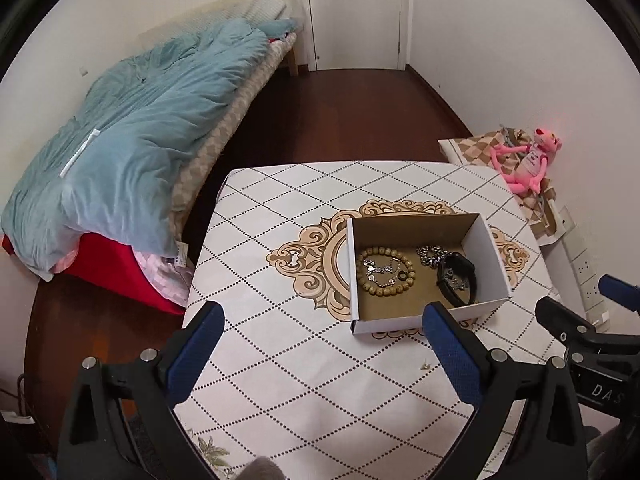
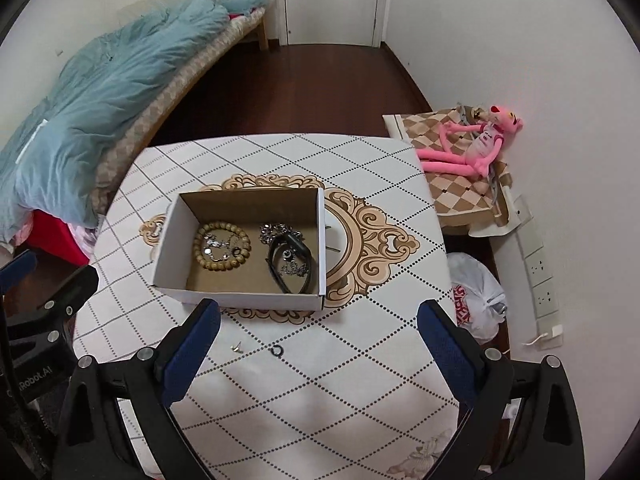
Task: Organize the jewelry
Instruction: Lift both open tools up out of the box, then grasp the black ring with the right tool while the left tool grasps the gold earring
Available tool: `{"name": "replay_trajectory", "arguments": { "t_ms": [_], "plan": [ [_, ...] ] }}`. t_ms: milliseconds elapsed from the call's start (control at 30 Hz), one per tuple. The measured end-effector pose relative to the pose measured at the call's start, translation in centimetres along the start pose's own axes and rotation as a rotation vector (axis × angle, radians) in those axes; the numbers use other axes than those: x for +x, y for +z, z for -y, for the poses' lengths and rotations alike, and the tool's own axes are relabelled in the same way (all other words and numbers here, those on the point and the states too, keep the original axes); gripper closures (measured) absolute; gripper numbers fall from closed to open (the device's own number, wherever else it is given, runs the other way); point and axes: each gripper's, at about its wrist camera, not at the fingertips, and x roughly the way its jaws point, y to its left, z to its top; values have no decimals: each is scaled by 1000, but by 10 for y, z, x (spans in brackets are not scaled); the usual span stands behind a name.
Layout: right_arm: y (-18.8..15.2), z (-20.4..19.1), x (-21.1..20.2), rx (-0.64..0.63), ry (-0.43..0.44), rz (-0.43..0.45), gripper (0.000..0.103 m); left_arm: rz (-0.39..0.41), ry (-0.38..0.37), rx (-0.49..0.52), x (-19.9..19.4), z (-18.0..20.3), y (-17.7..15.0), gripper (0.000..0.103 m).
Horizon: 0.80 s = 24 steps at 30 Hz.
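both grippers, left (image 1: pixel 324 322) and right (image 2: pixel 318 320), jaws spread, empty, above table (image 2: pixel 320 380); jewelry in box (image 2: pixel 176 220).

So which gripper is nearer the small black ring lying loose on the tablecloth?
Right. The right gripper hangs open directly over the black ring, which shows between its fingers. The left gripper is off to that ring's left, also open.

Even, soft indoor light, moderately bright; no harsh shadows. Faint soft shadow inside box (image 2: pixel 244 248). Strong fisheye bend at edges: bed (image 1: pixel 132 140) and walls curved, black corners round circular view. Centre sharp; slight softness toward rim. Mild pink glow round plush toy (image 1: pixel 528 160).
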Motion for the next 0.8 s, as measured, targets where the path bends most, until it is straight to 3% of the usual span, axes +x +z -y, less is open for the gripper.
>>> {"name": "replay_trajectory", "arguments": {
  "t_ms": [133, 300, 333, 367, 433, 700, 800],
  "plan": [
    [-14, 0, -3, 9, 22, -11, 3, -5, 4, -13, -1, -1, -10, 2],
    [-47, -4, 32, 12, 49, -79, 6, -69, 29, -4, 28, 0, -38, 2],
    [-55, -5, 42, 18, 53, -73, 20, -89, 36, -4, 38, 1, -45, 2],
    [-60, -6, 49, 17, 49, -73, 43, -111, 38, -5, 49, 1, -51, 2],
    [-70, -8, 69, 24, 66, -96, 58, -151, 41, -7, 68, 1, -62, 2],
    [-89, -23, 125, 14, 119, -120, 58, -249, 58, -2, 110, -2, -88, 2],
    [-89, -30, 128, -23, 97, -81, 61, -262, 59, -4, 116, -3, -92, 2]
  ]
}}
